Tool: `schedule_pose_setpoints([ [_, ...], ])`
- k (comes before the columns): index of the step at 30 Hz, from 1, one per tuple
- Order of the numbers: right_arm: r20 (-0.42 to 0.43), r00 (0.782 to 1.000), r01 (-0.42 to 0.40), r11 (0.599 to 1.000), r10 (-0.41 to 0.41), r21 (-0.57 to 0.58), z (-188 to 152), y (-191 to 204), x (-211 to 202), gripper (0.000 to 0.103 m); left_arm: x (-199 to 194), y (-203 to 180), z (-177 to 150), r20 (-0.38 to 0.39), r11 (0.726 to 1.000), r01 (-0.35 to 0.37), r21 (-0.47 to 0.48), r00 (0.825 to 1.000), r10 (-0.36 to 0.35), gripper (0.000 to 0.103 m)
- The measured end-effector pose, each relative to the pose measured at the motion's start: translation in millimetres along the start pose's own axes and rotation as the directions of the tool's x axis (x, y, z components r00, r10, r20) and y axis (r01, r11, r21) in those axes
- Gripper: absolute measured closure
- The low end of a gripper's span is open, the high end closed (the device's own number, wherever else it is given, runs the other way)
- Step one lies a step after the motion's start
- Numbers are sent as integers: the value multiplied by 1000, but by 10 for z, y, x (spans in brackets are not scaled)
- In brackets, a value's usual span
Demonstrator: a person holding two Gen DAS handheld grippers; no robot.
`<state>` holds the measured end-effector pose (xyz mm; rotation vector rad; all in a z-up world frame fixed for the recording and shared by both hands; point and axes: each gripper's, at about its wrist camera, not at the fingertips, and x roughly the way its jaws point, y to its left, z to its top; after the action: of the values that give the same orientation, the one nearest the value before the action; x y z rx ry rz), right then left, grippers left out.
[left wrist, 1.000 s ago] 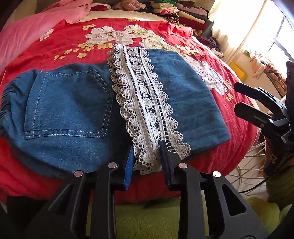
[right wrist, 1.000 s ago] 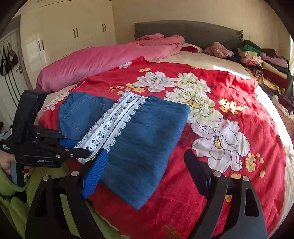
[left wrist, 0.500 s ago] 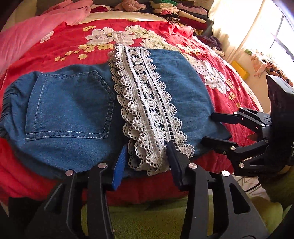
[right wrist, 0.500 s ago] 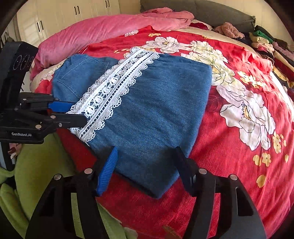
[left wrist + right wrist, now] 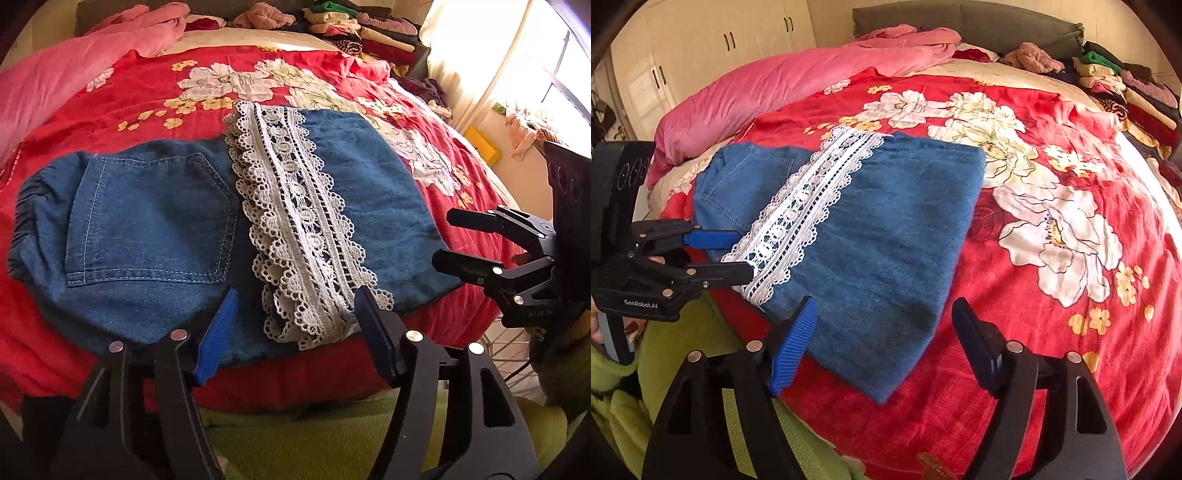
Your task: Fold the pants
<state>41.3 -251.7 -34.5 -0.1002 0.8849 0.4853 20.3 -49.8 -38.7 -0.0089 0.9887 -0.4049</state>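
a: where are the pants [image 5: 155, 229]?

b: folded flat on the red floral blanket [image 5: 1052, 332], by its near edge, with the white lace trim [image 5: 299, 229] running across the top.

a: and the left gripper [image 5: 295, 332]?

b: its jaws have just been opening; they stand apart around the near end of the lace, clamping nothing.

a: the right gripper [image 5: 882, 343]?

b: its jaws have just been opening too, wide, straddling the denim's near corner, with no grip.

Left wrist view: close over bed's near edge, angled down across folded denim pants [image 5: 155, 229]. Right wrist view: same edge, further right, looking leftward. Both share pants, floral blanket [image 5: 1052, 332].
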Motion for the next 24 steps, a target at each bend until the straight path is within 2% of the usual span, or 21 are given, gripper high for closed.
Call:
schedule_pose_setpoints([
  [3,14,1000,12,1000,-12,11,12,-35,-47,16,-29,5,7,9,1000,-6,0,1000,6,36],
  [5,23,999,27,999,-28,19,24,-56,-69,9,-50,11,13,16,1000,-12,-1,1000,12,32],
  [15,47,998,49,998,-50,33,87,-90,-163,9,-203,26,49,67,998,-67,6,996,66,12],
  [21,70,997,41,999,-43,30,153,-38,-219,9,-305,62,66,94,996,-89,0,992,89,10],
  [24,78,996,40,999,-42,22,182,15,-227,5,-354,92,70,111,994,-110,-5,988,110,10],
])
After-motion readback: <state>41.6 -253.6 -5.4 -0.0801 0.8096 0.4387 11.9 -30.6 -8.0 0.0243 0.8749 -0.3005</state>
